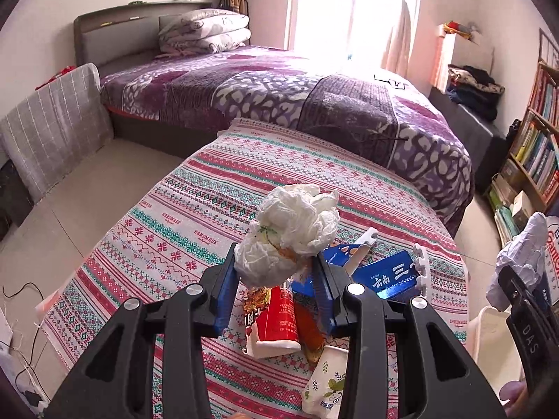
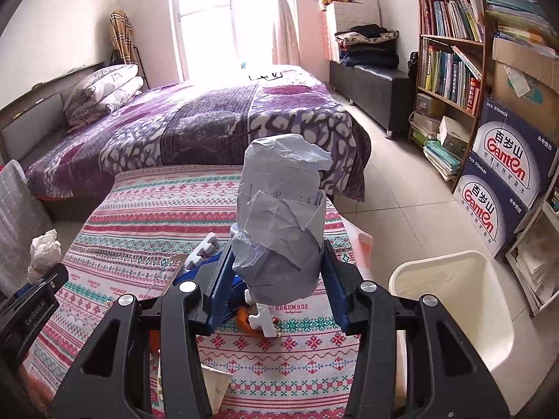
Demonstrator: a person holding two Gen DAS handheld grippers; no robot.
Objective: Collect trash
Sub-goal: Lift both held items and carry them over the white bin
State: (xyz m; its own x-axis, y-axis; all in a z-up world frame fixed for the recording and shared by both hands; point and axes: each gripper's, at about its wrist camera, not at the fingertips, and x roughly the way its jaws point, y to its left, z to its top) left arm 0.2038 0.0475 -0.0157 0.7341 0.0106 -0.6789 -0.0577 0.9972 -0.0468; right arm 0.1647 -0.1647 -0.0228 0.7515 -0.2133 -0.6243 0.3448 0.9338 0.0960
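The left gripper (image 1: 276,265) is seen clamped on a wad of white tissue (image 1: 293,232), held clear above the patterned tablecloth (image 1: 146,244). The right gripper (image 2: 277,269) is clamped on a crumpled grey paper (image 2: 279,216), likewise raised, with the white bin (image 2: 454,300) standing just to its right at floor level. Both pieces are judged light, soft and easily crushed; a firm pinch across the bulk is judged adequate, though loose outer folds may be shed on release. Beneath and ahead of the left gripper, further litter is recorded on the cloth: a red carton (image 1: 277,321), a blue box (image 1: 387,276), a paper cup (image 1: 325,380) and a white foam piece (image 1: 421,269). These are judged stiffer, best taken across their flat sides. The red carton and cup are shown plainly only by the left view; the open mouth of the bin is shown fully only by the right view.
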